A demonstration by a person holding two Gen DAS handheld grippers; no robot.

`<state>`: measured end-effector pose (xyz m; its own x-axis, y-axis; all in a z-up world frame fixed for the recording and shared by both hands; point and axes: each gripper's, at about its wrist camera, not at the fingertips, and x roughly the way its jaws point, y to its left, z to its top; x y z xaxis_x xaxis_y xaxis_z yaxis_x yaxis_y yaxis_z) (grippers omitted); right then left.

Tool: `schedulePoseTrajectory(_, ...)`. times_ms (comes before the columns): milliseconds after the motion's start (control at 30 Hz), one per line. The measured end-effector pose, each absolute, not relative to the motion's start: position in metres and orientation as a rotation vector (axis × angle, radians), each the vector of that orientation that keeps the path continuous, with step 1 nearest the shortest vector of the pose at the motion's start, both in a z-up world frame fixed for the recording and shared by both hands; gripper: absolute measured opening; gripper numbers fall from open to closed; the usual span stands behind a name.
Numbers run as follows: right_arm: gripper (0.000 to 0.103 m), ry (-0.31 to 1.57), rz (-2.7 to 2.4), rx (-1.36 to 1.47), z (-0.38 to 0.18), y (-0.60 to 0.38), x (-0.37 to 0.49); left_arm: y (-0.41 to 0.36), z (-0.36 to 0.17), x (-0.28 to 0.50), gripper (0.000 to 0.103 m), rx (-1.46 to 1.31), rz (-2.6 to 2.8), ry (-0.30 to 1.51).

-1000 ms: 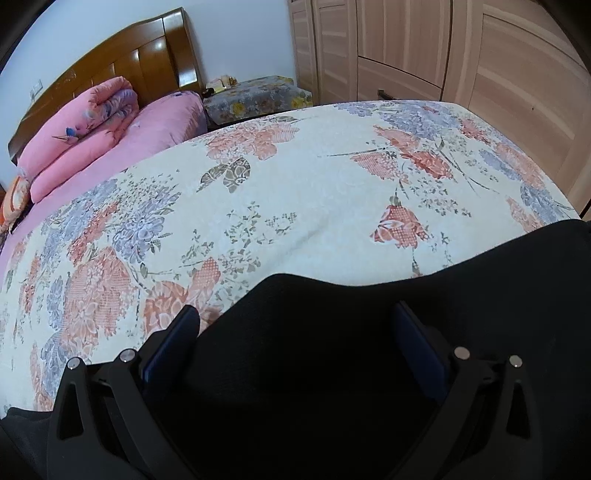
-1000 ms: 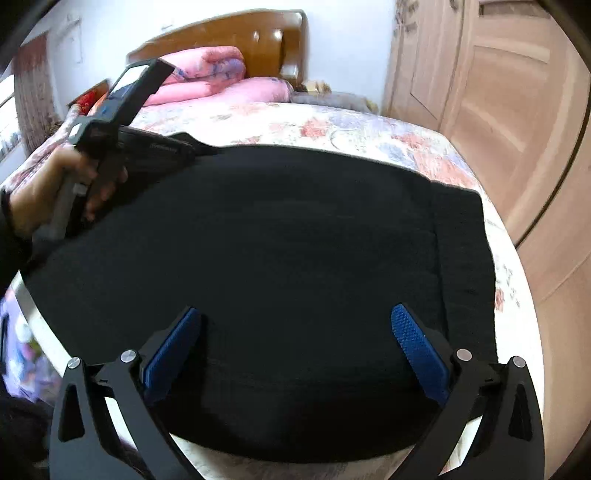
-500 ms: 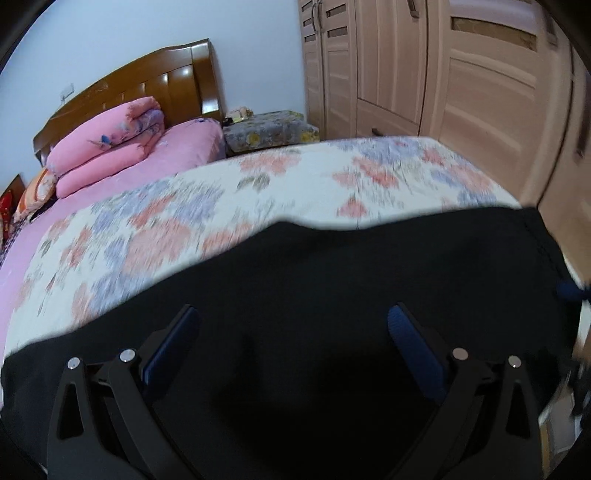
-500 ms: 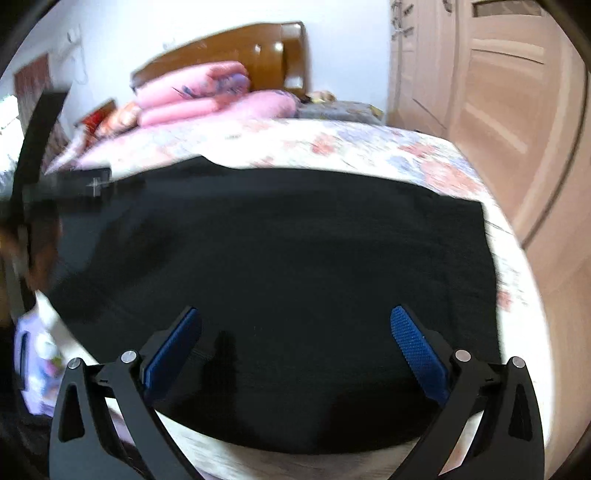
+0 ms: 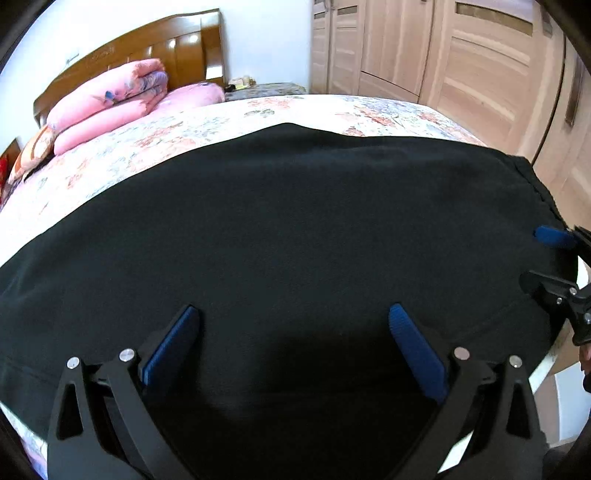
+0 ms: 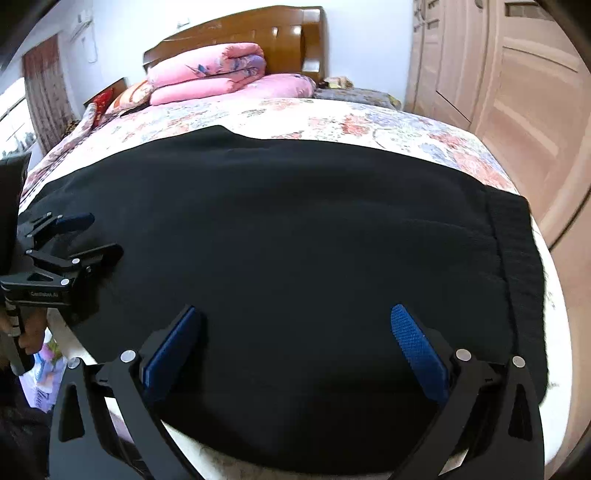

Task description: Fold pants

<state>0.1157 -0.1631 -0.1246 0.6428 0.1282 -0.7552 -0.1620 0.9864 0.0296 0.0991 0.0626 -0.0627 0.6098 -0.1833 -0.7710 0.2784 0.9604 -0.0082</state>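
Note:
Black pants (image 5: 295,240) lie spread flat across the foot of the floral bed; they also fill the right wrist view (image 6: 295,251), with a ribbed waistband (image 6: 517,258) at the right. My left gripper (image 5: 293,347) is open and empty, just above the fabric near its near edge. My right gripper (image 6: 295,347) is open and empty over the pants' near edge. The right gripper shows at the right edge of the left wrist view (image 5: 554,258). The left gripper shows at the left of the right wrist view (image 6: 88,236).
The floral bedsheet (image 5: 221,122) stretches beyond the pants. Folded pink quilts (image 6: 207,77) and a wooden headboard (image 6: 288,33) stand at the far end. Wooden wardrobe doors (image 5: 461,62) line the right side. A cluttered nightstand (image 6: 351,88) stands by the headboard.
Both grippers have pulled back and risen, so more of the pants shows. The left gripper moved from the far edge of the pants back to the near edge.

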Motion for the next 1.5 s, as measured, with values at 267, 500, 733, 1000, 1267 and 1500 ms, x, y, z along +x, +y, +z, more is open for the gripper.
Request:
schedulePoseTrajectory(267, 0.099, 0.785, 0.264, -0.099, -0.116, -0.133, 0.072, 0.071, -0.051, 0.041, 0.102, 0.128, -0.334, 0.814)
schedulePoseTrajectory(500, 0.099, 0.84, 0.258, -0.153, -0.126, -0.137, 0.061, 0.062, -0.056, 0.039, 0.102, 0.167, -0.312, 0.814)
schedulePoseTrajectory(733, 0.099, 0.789, 0.131, -0.07, -0.111, -0.178, 0.067, 0.013, -0.046, 0.04, 0.102, 0.226, -0.441, 0.781)
schedulePoseTrajectory(1000, 0.099, 0.838, 0.159, -0.129, -0.129, -0.181, 0.06, -0.001, -0.068, 0.044, 0.102, 0.234, -0.511, 0.822)
schedulePoseTrajectory(1267, 0.099, 0.779, 0.16, -0.14, -0.094, -0.157, 0.06, 0.019, -0.054, 0.033, 0.102, 0.131, -0.556, 0.798)
schedulePoseTrajectory(1500, 0.099, 0.746, 0.247, -0.079, -0.082, -0.112, 0.108, 0.076, -0.044, 0.023, 0.102, 0.068, -0.458, 0.78)
